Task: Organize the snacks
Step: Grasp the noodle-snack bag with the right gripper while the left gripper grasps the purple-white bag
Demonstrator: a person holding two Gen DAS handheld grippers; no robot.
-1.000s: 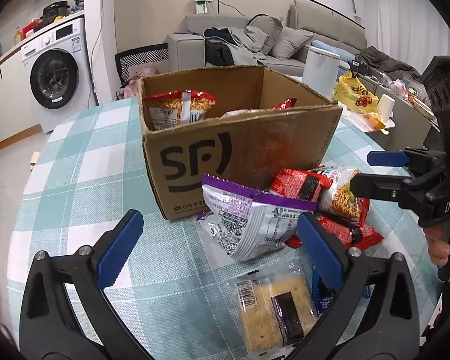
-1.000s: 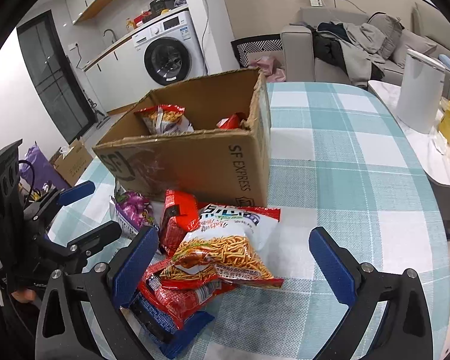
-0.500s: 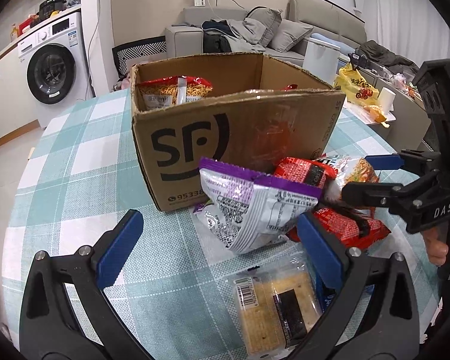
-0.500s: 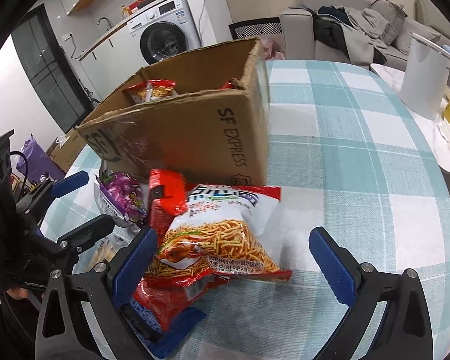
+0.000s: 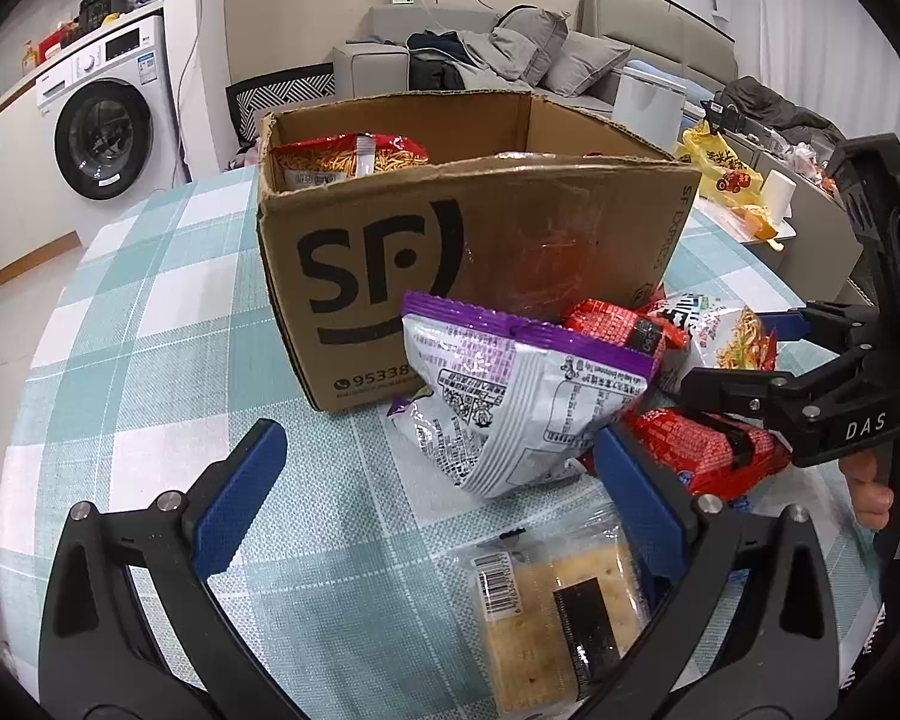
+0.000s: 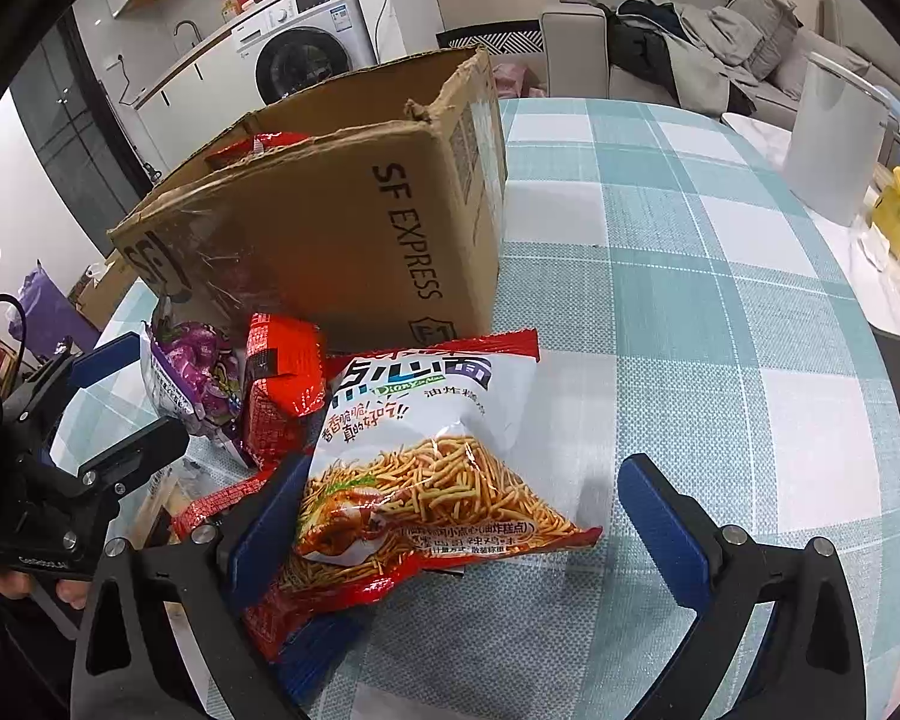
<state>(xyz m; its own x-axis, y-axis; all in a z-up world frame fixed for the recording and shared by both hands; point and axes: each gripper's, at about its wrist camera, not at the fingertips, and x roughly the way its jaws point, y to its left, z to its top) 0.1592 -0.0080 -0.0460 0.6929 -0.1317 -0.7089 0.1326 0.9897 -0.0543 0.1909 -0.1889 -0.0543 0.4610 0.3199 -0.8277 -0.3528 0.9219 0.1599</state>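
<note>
1. Tools first: the right tool [image 6: 459, 516] is spread wide and low over the desk [image 6: 720, 312], grasping nothing, with the noodle-snack bag [image 6: 432, 468] lying between its blue pads and the left-hand pad pressed up against the bag's edge.
2. The left tool [image 5: 438, 498] is just as wide, released and empty, and the purple-and-silver bag [image 5: 510, 402] sits ahead of it, its lower corner near the right-hand pad.
3. Right under the left tool lies a clear-wrapped cracker pack [image 5: 564, 612], flat on the checked cloth and touched by nothing.
4. Out from there, the loose pile: a red packet [image 6: 282, 384] leans between the purple bag and the noodle bag, another red packet [image 5: 708, 450] lies beneath them, and something blue pokes out from under the heap, too buried to name.
5. Behind the pile stands the cardboard box [image 5: 480, 252], open at the top, with the bags resting close against its front wall.
6. Inside the box a noodle bag [image 5: 348, 159] stands upright at the back corner, and a scrap of red shows further along, so some snacks are already packed.
7. The verdict on progress: partly done, with roughly five or six packs on the desk waiting to go in.
8. The noodle-snack bag looks the likeliest next pick, since the right tool already brackets it and only needs to close.
</note>
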